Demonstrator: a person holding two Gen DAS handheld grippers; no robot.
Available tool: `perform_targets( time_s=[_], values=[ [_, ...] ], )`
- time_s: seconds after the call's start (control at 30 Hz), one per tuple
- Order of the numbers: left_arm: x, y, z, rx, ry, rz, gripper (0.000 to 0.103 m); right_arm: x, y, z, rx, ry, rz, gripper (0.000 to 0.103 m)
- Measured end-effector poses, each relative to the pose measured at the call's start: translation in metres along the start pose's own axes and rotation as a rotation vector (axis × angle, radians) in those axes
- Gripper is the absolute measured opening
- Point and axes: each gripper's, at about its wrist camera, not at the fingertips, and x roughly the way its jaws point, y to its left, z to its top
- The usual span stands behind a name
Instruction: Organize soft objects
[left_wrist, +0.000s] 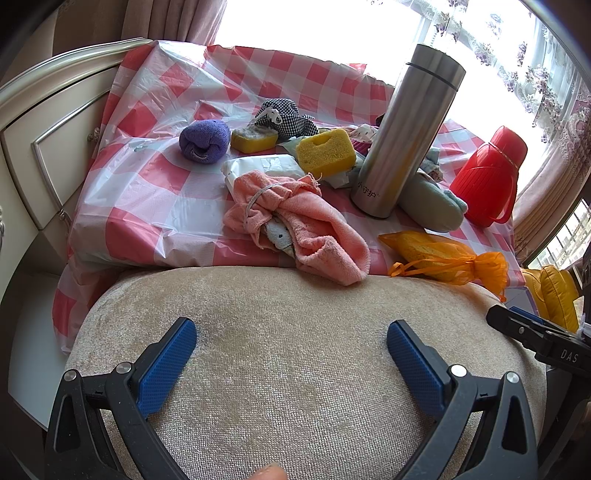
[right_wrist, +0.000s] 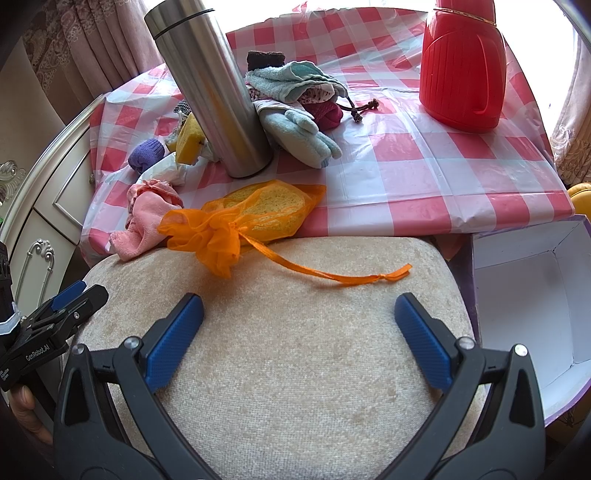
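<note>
- Soft objects scattered over the surface (left_wrist: 155, 177) under a red-and-white checked plastic cover.
- Pink towel (left_wrist: 295, 225), bunched and bound with a rubber band, at the near edge of the surface, one corner drooping onto the beige cushion (left_wrist: 295, 354).
- Orange mesh bag (right_wrist: 240, 218) holding a yellow sponge, lying across the surface edge, gathered neck and ribbon trailing onto the cushion.
- Purple rolled cloth (left_wrist: 204, 141) farther back on the left, beside a yellow sponge with a grey top (left_wrist: 254, 138).
- Another yellow sponge (left_wrist: 325, 150) propped on a white packet (left_wrist: 258, 166), just left of the steel flask (left_wrist: 402, 129).
- Black-and-white checked cloth (left_wrist: 284, 118) behind the two sponges.
- Pale blue glove (right_wrist: 299, 134) at the foot of the flask, on its right in the right wrist view, with a heap of small cloths (right_wrist: 295, 83) and a dark red one behind it.
- Steel flask upright, middle of the surface; red plastic jug (right_wrist: 461, 70) upright, well apart toward the window.
- Open white box with purple outside (right_wrist: 528, 295) just right of the cushion, below the surface edge.
- Left gripper (left_wrist: 291, 354) above the cushion, jaws released wide, nothing between them.
- Right gripper (right_wrist: 299, 332) also above the cushion, jaws spread apart, grasping nothing.
- Cream cabinet with drawers (left_wrist: 44, 147) touching the surface on the left.
</note>
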Motion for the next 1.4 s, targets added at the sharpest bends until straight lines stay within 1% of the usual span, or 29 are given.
perform_targets(
  time_s=[0.57, 0.67, 0.8, 0.9, 1.13, 1.2, 1.23, 1.27, 1.33, 1.4],
  values=[
    [0.0, 0.0, 0.0, 0.0, 0.002, 0.001, 0.103, 0.001, -0.001, -0.001, 0.002, -0.001, 0.003, 0.103],
    [0.001, 0.0, 0.002, -0.009, 0.008, 0.003, 0.103, 0.005, 0.005, 0.003, -0.021, 0.023, -0.03, 0.103],
    [0.004, -0.004, 0.009, -0.013, 0.022, 0.035, 0.103, 0.012, 0.005, 0.009, -0.034, 0.049, -0.05, 0.103],
    [0.009, -0.002, 0.016, -0.036, 0.037, 0.037, 0.103, 0.016, 0.002, 0.014, -0.025, 0.072, -0.042, 0.103],
    [0.025, 0.008, 0.041, -0.152, 0.052, -0.009, 0.103, 0.025, -0.005, 0.025, -0.017, 0.138, -0.006, 0.103],
    [0.03, 0.009, 0.047, -0.177, 0.053, -0.009, 0.102, 0.027, -0.007, 0.028, -0.002, 0.155, -0.017, 0.103],
    [0.031, 0.009, 0.052, -0.185, 0.046, 0.002, 0.099, 0.029, -0.009, 0.029, 0.003, 0.158, -0.018, 0.103],
    [0.033, 0.007, 0.056, -0.185, 0.04, 0.012, 0.096, 0.032, -0.01, 0.032, 0.012, 0.158, -0.013, 0.103],
    [0.04, 0.003, 0.064, -0.176, 0.042, 0.018, 0.094, 0.035, -0.012, 0.036, 0.027, 0.156, -0.004, 0.103],
    [0.048, 0.0, 0.072, -0.169, 0.052, 0.022, 0.09, 0.038, -0.011, 0.04, 0.029, 0.155, 0.008, 0.103]
  ],
)
